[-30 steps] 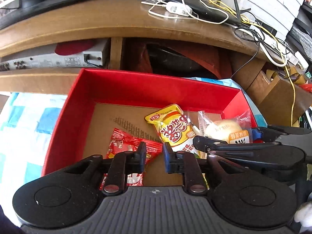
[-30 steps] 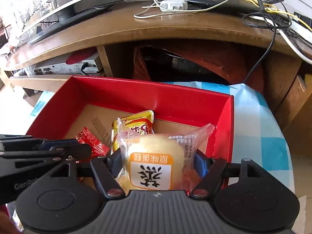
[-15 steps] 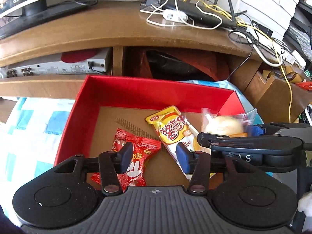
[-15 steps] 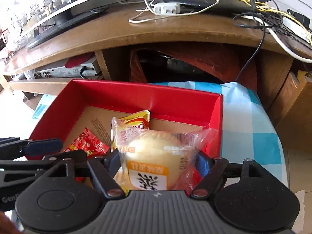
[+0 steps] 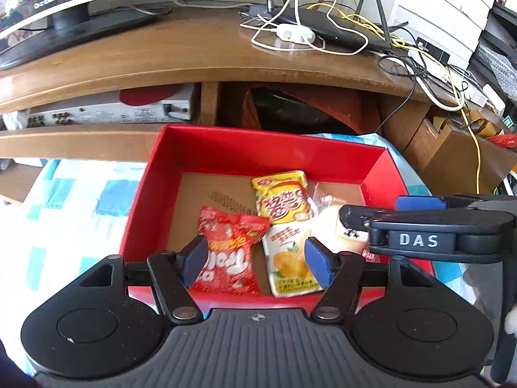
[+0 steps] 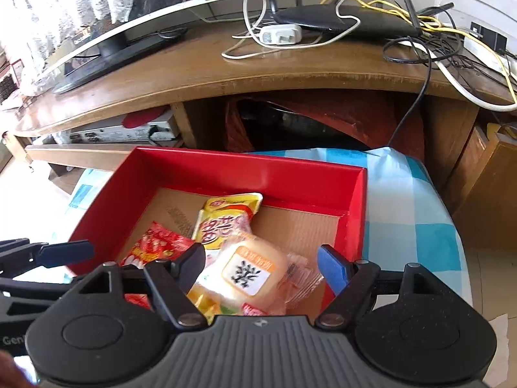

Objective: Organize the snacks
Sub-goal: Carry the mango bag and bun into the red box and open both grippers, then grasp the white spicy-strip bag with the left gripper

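A red box (image 5: pixel 265 152) with a cardboard floor holds three snacks. A red packet (image 5: pixel 231 249) lies at the front left, a yellow packet (image 5: pixel 284 223) beside it, and a wrapped bun (image 6: pixel 248 271) at the front right, resting partly on the yellow packet (image 6: pixel 223 223). My left gripper (image 5: pixel 255 263) is open above the box's near edge, over the red packet. My right gripper (image 6: pixel 266 270) is open, its fingers apart on either side of the bun, which lies free in the box (image 6: pixel 290 177). The right gripper also shows at the right in the left wrist view (image 5: pixel 420 223).
The box sits on a blue-checked cloth (image 6: pixel 407 213). Behind it stands a wooden TV stand (image 5: pixel 194 51) with a monitor (image 5: pixel 80 16), a router and tangled cables (image 5: pixel 339 32). A silver player (image 5: pixel 106 113) sits on its lower shelf.
The left gripper opened, let go of the red packet and drew back. The right gripper opened and released the bun, which dropped into the box.
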Action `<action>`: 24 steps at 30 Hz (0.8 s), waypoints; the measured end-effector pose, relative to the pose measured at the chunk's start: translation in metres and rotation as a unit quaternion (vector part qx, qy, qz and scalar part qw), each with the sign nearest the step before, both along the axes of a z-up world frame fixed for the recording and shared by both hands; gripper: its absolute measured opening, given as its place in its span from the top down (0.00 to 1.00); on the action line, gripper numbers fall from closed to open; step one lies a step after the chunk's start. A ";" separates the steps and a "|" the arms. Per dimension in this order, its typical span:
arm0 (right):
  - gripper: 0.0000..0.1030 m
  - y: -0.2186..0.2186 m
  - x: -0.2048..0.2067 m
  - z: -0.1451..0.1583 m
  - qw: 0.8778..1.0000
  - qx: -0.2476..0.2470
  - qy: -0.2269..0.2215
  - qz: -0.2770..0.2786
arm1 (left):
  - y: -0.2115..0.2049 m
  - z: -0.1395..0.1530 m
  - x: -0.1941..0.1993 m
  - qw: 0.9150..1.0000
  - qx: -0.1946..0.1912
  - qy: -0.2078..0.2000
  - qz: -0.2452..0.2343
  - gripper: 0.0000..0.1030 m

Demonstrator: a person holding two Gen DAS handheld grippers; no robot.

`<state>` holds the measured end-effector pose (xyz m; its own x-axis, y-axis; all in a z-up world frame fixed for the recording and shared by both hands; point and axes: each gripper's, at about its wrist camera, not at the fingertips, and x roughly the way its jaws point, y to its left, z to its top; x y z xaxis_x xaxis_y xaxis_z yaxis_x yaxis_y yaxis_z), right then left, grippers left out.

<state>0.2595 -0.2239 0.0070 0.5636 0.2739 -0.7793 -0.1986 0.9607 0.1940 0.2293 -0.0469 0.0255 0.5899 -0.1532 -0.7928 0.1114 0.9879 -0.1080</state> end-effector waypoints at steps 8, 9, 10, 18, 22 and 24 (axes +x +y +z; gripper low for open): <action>0.13 0.022 -0.035 0.012 0.999 -0.010 -0.002 0.033 | 0.033 0.004 -0.028 0.999 -0.007 0.015 0.031 0.26; 0.12 0.025 -0.039 0.013 0.999 -0.010 -0.002 0.037 | 0.037 0.004 -0.032 0.999 -0.007 0.016 0.035 0.26; 0.12 0.028 -0.043 0.013 0.999 -0.011 -0.001 0.041 | 0.042 0.004 -0.036 0.999 -0.007 0.017 0.040 0.26; 0.12 0.051 -0.071 0.011 0.997 -0.017 0.013 0.080 | 0.079 -0.009 -0.062 0.996 -0.009 0.043 0.072 0.24; 0.12 0.059 -0.080 0.004 0.995 -0.013 0.030 0.094 | 0.097 -0.012 -0.076 0.995 -0.018 0.055 0.085 0.23; 0.12 0.064 -0.084 0.000 0.994 -0.016 0.035 0.101 | 0.106 -0.013 -0.083 0.994 -0.018 0.057 0.094 0.22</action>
